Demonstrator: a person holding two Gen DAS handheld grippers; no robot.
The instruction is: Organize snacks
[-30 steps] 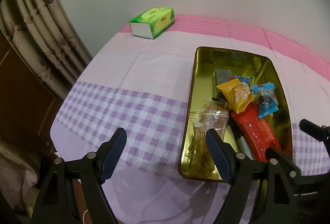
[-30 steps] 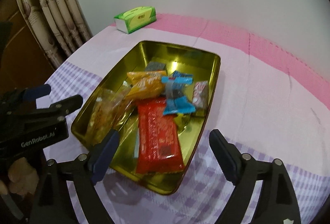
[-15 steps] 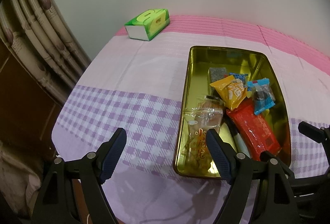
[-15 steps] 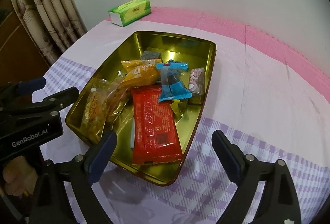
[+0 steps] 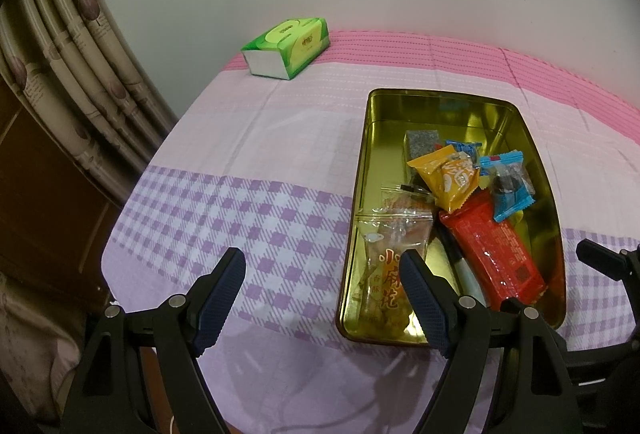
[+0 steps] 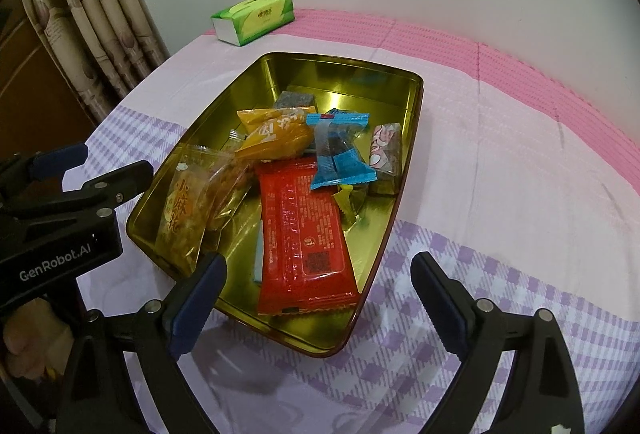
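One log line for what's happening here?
left gripper: open, empty | right gripper: open, empty | gold tin: holds snacks | red packet: nearest right gripper

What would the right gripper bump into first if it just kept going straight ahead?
Probably the red snack packet lying in the gold tin. The open right gripper points at the tin's near end, though depth is hard to judge.

A home room is shown. A table is covered by a checked cloth (image 5: 248, 170). Patterned curtains (image 5: 68, 46) and a tissue pack (image 5: 286, 46) are seen.
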